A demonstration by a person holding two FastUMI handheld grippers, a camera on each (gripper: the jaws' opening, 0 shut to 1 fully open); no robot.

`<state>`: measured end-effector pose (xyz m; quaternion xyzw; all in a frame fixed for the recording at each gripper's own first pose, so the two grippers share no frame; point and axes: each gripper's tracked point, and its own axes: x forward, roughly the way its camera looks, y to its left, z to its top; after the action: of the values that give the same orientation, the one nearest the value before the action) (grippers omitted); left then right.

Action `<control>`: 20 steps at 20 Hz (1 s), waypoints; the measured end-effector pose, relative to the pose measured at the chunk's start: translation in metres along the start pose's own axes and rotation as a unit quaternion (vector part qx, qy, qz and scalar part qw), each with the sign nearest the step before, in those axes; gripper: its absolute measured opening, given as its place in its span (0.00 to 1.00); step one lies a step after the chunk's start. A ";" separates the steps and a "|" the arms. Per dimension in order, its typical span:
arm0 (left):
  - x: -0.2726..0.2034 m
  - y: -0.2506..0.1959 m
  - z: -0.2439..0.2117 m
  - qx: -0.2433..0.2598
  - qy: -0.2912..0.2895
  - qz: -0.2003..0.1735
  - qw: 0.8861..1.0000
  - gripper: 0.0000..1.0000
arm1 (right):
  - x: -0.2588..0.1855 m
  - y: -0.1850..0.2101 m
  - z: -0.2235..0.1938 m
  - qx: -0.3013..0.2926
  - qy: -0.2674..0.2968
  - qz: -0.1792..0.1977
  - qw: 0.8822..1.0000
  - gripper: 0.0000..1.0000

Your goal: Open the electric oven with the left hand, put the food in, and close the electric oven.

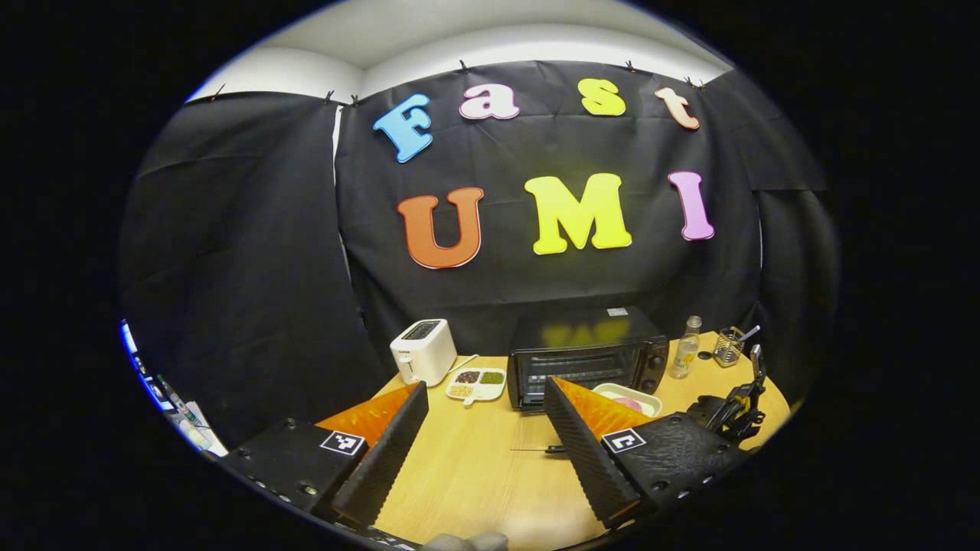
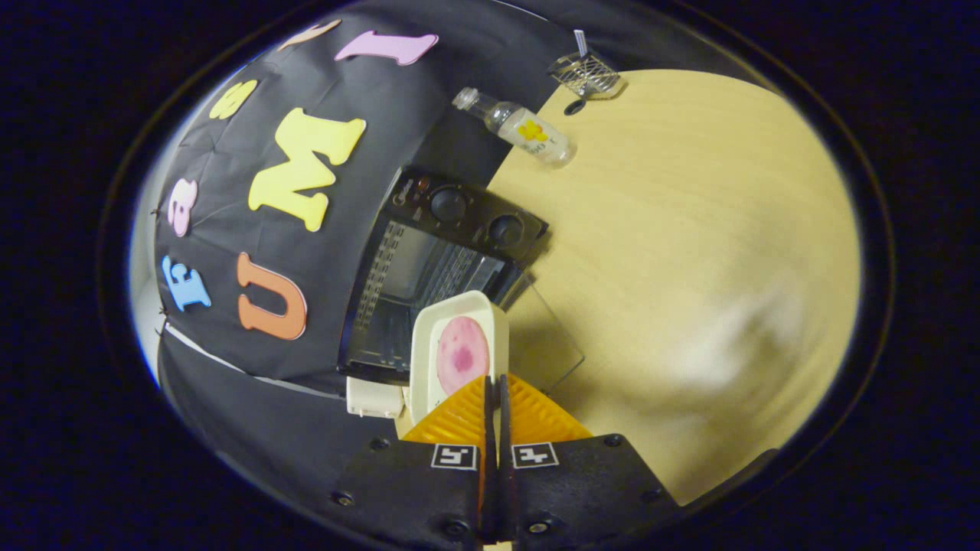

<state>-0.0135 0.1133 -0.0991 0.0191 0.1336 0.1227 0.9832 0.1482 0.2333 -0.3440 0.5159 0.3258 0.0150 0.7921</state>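
White tray (image 2: 459,348) of pink food (image 2: 462,353) sits low centre in the right gripper view, its near rim clenched in the right claw (image 2: 494,390), aimed at the oven (image 2: 429,268) whose glass door (image 2: 543,337) lies open on the wooden surface (image 2: 689,229). Low in the left gripper view, the left claw (image 1: 486,428) hangs released and empty, clear of the doorway. Its finger hides part of the tray; what the food is stays unclear.

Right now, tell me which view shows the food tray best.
The right gripper view: the food tray sits near the middle, its rim nipped by the right gripper, pink food visible, before the open oven. In the left gripper view the tray is farther off, partly behind a finger.
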 end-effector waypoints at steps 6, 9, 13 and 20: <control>0.014 0.008 -0.008 0.010 0.004 0.031 0.999 0.96 | 0.047 0.025 -0.021 0.031 0.005 0.013 0.999 0.00; 0.027 0.007 -0.005 0.016 0.000 0.040 0.999 0.96 | 0.071 0.040 -0.010 0.035 0.004 0.024 0.999 0.00; 0.049 -0.002 -0.012 0.005 0.018 0.041 0.999 0.97 | 0.105 0.056 0.021 0.028 -0.009 0.035 0.999 0.00; 0.087 -0.022 -0.021 -0.006 0.033 0.029 0.999 0.97 | 0.153 0.066 0.084 0.002 -0.044 0.047 0.998 0.04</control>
<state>0.0673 0.1137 -0.1437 0.0126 0.1644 0.1526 0.9744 0.3337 0.2514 -0.3448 0.5323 0.2658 0.0294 0.8032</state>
